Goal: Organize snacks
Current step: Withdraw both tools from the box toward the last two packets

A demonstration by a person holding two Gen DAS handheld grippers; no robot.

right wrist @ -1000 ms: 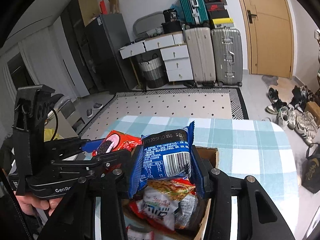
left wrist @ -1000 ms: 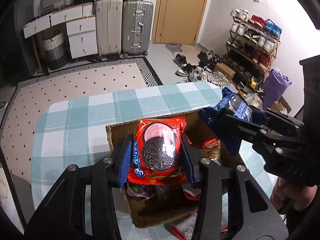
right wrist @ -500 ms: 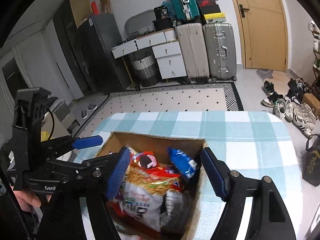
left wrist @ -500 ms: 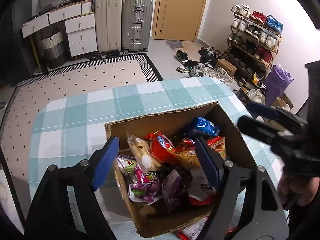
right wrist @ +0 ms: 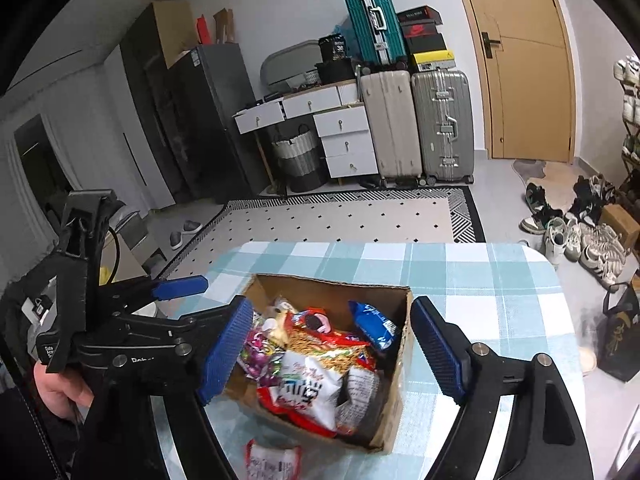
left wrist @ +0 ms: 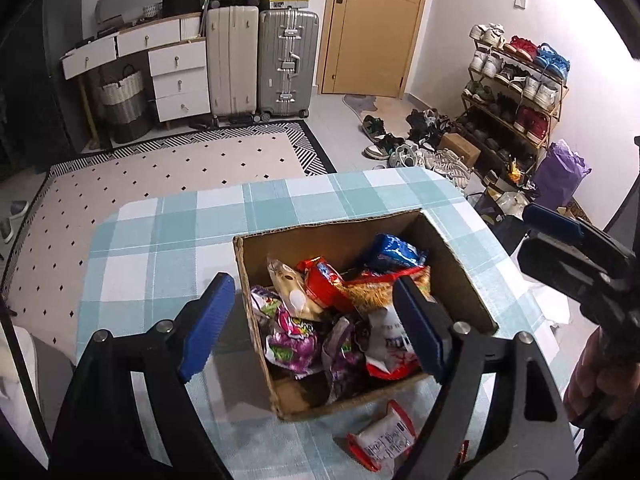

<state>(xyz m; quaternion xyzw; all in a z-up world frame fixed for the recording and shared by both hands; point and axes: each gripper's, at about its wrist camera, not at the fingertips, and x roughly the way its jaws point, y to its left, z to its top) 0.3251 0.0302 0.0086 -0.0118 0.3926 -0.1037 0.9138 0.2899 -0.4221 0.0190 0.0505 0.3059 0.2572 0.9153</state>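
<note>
A cardboard box [left wrist: 452, 248] [right wrist: 402, 380] full of snack packets stands on the teal checked table [left wrist: 160, 240] [right wrist: 480, 280]. On top of the heap lie a red cookie pack [left wrist: 320, 282] [right wrist: 316, 322] and a blue pack [left wrist: 394, 250] [right wrist: 374, 322]. My left gripper [left wrist: 312, 282] hovers over the box's near left side, its jaws opening with nothing gripped between them. Above the box's near edge my right gripper [right wrist: 331, 302] is opening too, nothing between its pads. One red-and-white packet [left wrist: 384, 438] [right wrist: 274, 460] lies on the cloth in front of the box.
Beyond the table are a dotted rug [left wrist: 160, 172], two upright suitcases [left wrist: 260, 60], white drawers [left wrist: 180, 76] and a wooden door [left wrist: 376, 28]. A shoe rack [left wrist: 516, 92] and loose shoes [left wrist: 412, 148] fill the right. A dark bag [right wrist: 620, 340] stands by the table's right edge.
Both grippers were shut on packs above the box, left on the red cookie pack, right on the blue one. Both opened, the packs fell into the box, and both grippers drew back.
</note>
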